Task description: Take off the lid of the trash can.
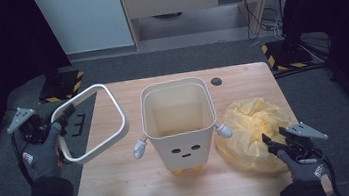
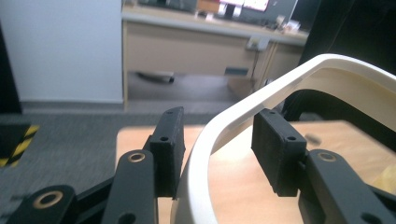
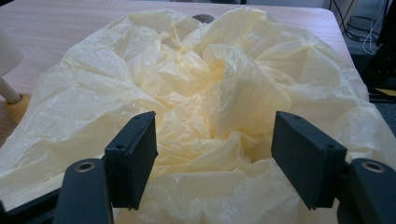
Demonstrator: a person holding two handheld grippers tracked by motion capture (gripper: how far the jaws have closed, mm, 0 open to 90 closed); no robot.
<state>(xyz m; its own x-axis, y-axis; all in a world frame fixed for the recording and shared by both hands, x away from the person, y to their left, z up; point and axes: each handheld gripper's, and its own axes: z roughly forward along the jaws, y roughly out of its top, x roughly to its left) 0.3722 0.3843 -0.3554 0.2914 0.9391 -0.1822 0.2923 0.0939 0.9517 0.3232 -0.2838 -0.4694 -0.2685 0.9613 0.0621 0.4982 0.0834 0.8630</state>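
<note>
Cream plastic ring, a rounded-square bin rim: thin, smooth, open in the middle, tilted up off the desk at left centre of the high view, just left of the bin. Gripped at its upper left edge by the left tongs; in the left gripper view the band curves up between the two black pads, pressed against the left pad, a small gap on the other side.

Cream bin at frame centre, upright, tapering downward, empty inside, with a small dotted face on its front, two stubby white arms at the sides and yellow feet below.

Crumpled pale yellow plastic bag at lower right of the high view, translucent, heavily creased, lying on the desk just right of the bin. Right tongs at the bag's near right edge, spread wide; in the right gripper view both pads hanging apart over the creased film, gripping nothing.

Gloved hands entering from the bottom corners.
</note>
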